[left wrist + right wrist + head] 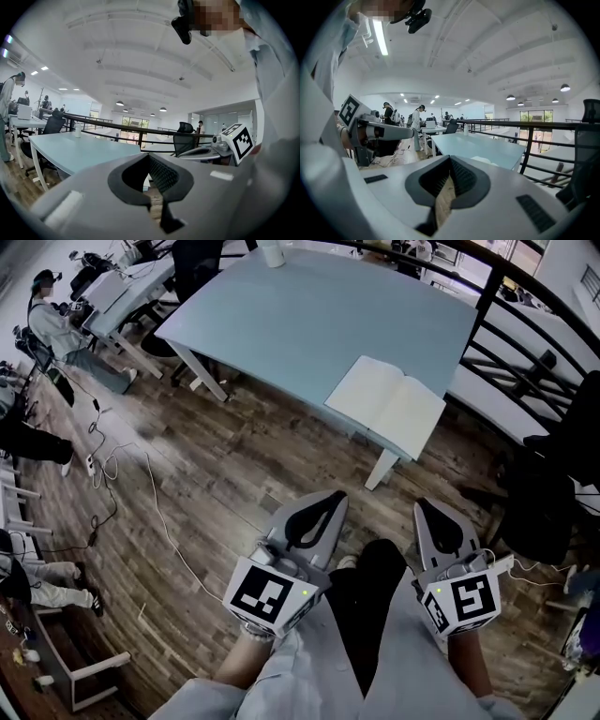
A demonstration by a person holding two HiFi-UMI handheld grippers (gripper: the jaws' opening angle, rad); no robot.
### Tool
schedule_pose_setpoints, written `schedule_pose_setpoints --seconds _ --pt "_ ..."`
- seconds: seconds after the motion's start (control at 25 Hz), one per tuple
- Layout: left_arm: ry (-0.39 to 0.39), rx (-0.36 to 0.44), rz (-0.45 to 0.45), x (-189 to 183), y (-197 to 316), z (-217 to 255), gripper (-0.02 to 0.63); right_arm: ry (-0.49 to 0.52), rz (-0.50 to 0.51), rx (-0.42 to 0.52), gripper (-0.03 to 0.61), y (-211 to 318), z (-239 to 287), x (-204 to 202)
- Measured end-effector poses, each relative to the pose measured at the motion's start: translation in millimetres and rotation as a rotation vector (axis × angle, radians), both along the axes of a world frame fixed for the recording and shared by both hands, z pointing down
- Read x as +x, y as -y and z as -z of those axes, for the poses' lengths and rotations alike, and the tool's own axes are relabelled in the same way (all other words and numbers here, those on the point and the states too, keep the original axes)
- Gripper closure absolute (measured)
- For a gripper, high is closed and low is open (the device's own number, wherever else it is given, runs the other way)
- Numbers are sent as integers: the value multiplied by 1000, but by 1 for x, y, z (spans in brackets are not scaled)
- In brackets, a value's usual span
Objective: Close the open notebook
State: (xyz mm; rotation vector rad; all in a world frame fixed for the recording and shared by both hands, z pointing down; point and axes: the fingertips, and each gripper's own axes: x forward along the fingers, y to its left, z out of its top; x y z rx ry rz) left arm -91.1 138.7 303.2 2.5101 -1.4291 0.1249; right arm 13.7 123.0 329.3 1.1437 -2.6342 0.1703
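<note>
Seeing open notebook (386, 407) on near corner of counter (309, 315), well apart from both grippers. Reading left gripper (325, 505) and right gripper (433, 517) as closed together, empty. Can't make out notebook in gripper views: mostly hidden behind jaws.

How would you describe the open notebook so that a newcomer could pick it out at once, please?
Find the large pale blue table beside the black railing. At its near corner, above a white leg, lies the notebook, spread open. Its blank cream pages set it apart from the table's only other visible item, a white container at the far edge.
</note>
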Motion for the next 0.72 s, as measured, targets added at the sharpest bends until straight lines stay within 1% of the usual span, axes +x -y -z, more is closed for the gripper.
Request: schedule_pose_setpoints --seconds 0.2,0.32,0.52,0.72 --pt "5 17 2 -5 8 4 611 -5 7 -2 577 8 -1 -5" --pt "6 43 17 -11 18 2 611 -18 29 5 577 15 -1 -14" --pt "6 11 34 -13 37 -3 611 -46 62 -2 577 36 -6 -21" --pt "36 16 65 -23 60 -6 611 -39 83 -17 577 64 -9 -25"
